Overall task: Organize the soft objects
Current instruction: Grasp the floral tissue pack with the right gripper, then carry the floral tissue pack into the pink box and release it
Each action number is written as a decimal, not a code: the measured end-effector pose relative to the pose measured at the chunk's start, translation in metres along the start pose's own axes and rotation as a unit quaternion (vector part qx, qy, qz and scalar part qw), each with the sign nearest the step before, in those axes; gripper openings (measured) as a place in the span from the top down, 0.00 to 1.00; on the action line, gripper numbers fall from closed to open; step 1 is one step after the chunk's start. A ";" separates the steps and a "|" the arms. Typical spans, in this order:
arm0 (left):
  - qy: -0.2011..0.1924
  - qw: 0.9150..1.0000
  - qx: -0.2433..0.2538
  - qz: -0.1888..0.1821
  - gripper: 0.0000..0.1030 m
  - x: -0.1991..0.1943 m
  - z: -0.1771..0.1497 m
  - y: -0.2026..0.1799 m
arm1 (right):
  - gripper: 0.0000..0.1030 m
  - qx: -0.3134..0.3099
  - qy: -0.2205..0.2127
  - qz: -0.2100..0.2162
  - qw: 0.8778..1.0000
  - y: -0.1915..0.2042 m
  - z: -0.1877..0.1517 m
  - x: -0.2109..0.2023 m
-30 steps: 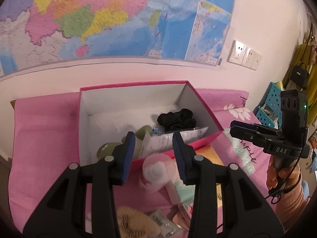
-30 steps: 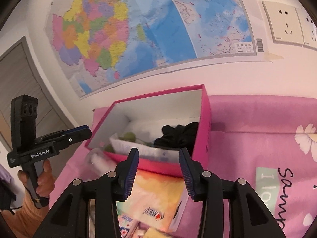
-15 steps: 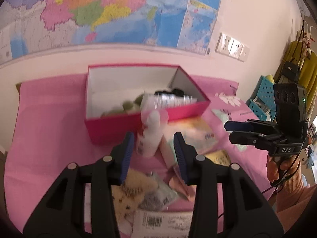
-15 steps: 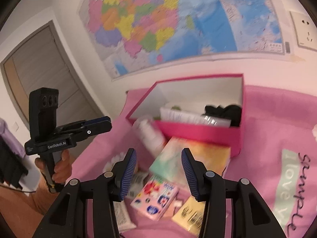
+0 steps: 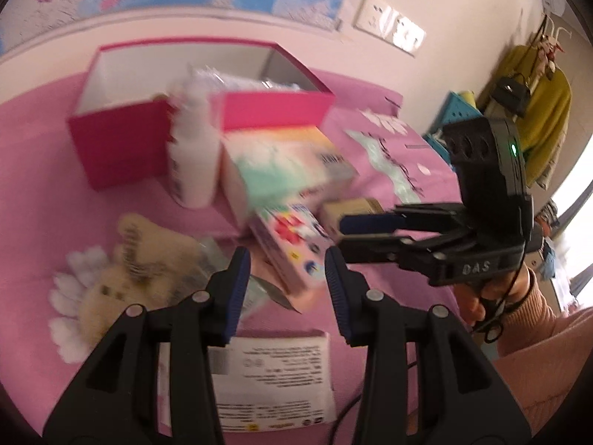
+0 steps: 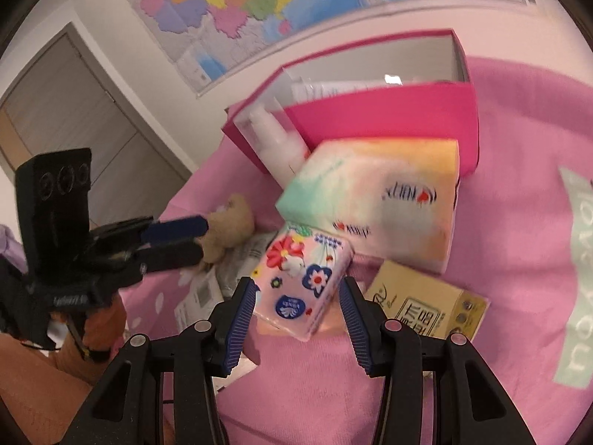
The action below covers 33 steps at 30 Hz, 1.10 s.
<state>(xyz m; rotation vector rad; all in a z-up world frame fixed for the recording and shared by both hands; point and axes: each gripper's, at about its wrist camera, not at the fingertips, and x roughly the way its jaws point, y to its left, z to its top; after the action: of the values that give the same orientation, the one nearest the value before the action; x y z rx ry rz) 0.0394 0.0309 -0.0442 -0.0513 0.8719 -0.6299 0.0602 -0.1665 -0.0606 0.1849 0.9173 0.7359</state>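
**Item: flowered tissue pack — approach step, not yet gripped**

Flowered tissue pack: small, soft, pink wrap. It lies on the pink cloth, its far end tilted up against the large tissue pack. My right gripper is lined up on it, jaws parted wider than the pack and empty. From the wrist view I cannot tell whether the pads already flank it or hang short of it.

Step in hand, as I judge it: picking the next soft piece for the pink box.

Next move calls for: lowering until the pads bracket the pack's long sides, closing gently — the wrap will give — then lifting over the box's near wall.

Left gripper: jaws apart, nothing between them, hanging above the clutter near the plush toy.

Neighbours: yellow packet just right of the flowered pack; white bottle upright against the box front; printed plastic bags nearest me.

Edges and room: tight at the pack's right side and far end. The cloth to the right is open. The box stands just beside the wall, so entry is from above.
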 end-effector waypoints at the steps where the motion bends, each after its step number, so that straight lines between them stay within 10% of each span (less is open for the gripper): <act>1: 0.006 1.000 0.002 -0.004 0.58 0.004 -0.002 -0.003 | 0.53 0.003 0.001 0.002 1.000 -0.001 -0.001 0.002; 15: 0.040 0.999 -0.003 -0.027 0.71 0.030 -0.009 -0.009 | 0.54 0.030 0.005 0.013 0.999 -0.009 0.000 0.020; 33: 0.018 1.000 0.007 -0.020 0.63 0.023 0.014 0.003 | 0.55 0.066 -0.020 0.007 0.998 -0.014 -0.026 -0.013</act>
<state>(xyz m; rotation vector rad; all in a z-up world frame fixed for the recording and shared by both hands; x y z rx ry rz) 0.0617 0.0185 -0.0519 -0.0449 0.9033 -0.6751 0.0423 -0.1897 -0.0738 0.3210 0.9265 0.6819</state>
